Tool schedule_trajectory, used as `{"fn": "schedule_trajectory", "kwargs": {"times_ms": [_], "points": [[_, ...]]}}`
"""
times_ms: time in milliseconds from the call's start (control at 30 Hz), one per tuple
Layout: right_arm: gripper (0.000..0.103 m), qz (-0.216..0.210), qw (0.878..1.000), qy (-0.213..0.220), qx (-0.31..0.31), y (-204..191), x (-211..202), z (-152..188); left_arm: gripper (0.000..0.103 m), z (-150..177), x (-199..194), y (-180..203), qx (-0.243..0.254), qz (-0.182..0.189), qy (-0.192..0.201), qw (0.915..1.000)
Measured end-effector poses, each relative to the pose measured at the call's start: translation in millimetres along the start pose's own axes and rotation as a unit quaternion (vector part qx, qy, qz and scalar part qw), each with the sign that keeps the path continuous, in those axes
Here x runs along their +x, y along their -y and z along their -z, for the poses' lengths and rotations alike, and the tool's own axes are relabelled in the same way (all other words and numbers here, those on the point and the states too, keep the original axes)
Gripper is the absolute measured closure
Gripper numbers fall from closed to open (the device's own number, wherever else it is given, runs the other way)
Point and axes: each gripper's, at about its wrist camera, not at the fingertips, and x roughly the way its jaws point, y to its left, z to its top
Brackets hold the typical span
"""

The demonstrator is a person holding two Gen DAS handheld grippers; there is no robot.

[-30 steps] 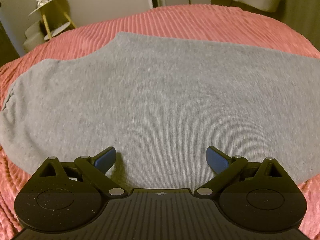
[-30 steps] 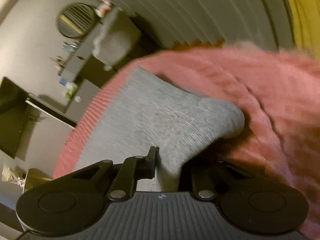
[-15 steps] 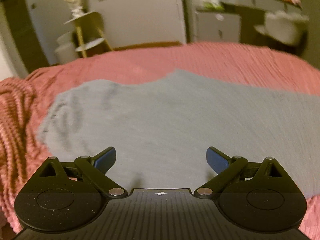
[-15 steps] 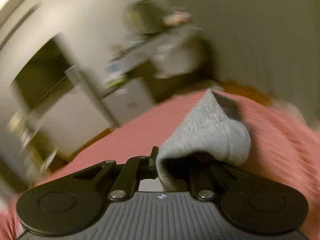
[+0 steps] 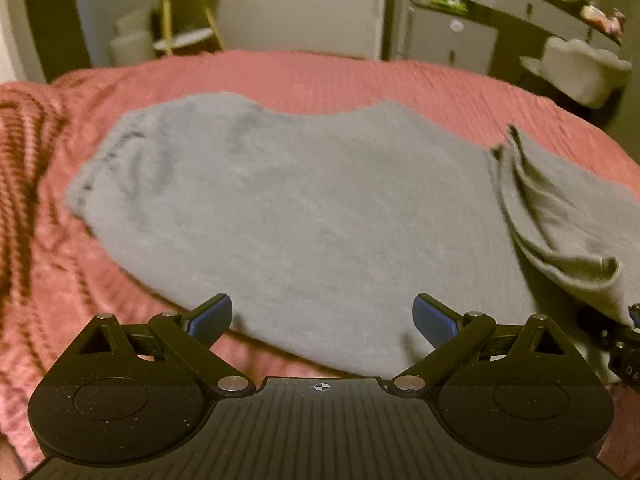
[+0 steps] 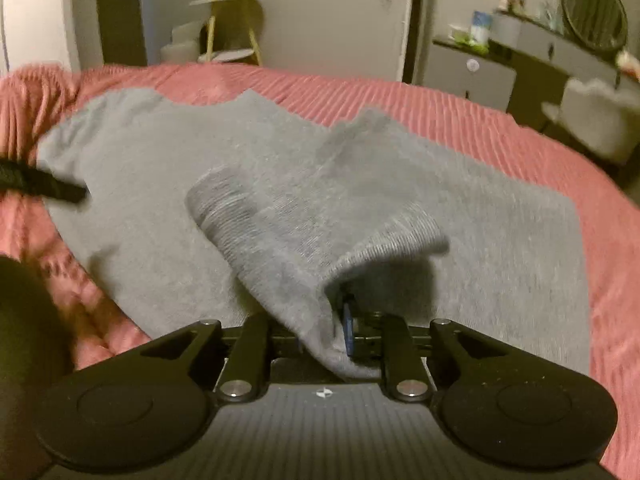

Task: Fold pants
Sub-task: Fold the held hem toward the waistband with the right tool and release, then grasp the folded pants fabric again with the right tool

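Grey pants (image 5: 320, 208) lie flat across a pink ribbed bedspread (image 5: 360, 76). One leg end (image 5: 560, 216) is doubled back over them at the right. My left gripper (image 5: 322, 316) hovers open over the near edge of the pants, nothing between its blue pads. In the right wrist view my right gripper (image 6: 324, 336) has the ribbed cuff (image 6: 312, 232) of that leg between its fingers, held up over the flat pants (image 6: 140, 184). Its jaws are opening, and the cloth still hangs pinched in them. A tip of the left gripper (image 6: 40, 184) shows at the left.
The bedspread is rumpled in thick folds (image 5: 28, 140) at the left. Beyond the bed stand a yellow side table (image 5: 188, 12), a dresser with a round mirror (image 5: 520, 12) and a white chair (image 5: 580, 68).
My right gripper rolled level and swung the leg cuff across, over the flat pants. My left gripper drew back, so the near edge of the pants and the bedspread now show.
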Motion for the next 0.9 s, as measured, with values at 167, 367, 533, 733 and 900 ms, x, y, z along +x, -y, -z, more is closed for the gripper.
{"fn": "schedule_trajectory", "kwargs": {"times_ms": [167, 367, 533, 733, 900], "points": [[0.044, -0.1, 0.991, 0.017, 0.087, 17, -19, -3, 0.003, 3, 3, 6, 0.014, 0.028, 0.002, 0.9995], [0.022, -0.11, 0.958, 0.124, 0.233, 64, -48, -13, 0.003, 3, 14, 0, -0.019, 0.032, -0.03, 0.9989], [0.02, -0.042, 0.932, 0.093, 0.348, 97, -20, -8, 0.003, 3, 20, 1, -0.021, 0.018, -0.05, 0.9983], [0.02, -0.077, 0.933, 0.075, 0.343, 86, -1, -12, 0.003, 2, 27, 8, -0.009, -0.002, -0.065, 0.9979], [0.042, -0.068, 0.945, 0.057, 0.316, 64, 12, -9, 0.003, 2, 29, 11, 0.0, -0.009, -0.071, 0.9974]]}}
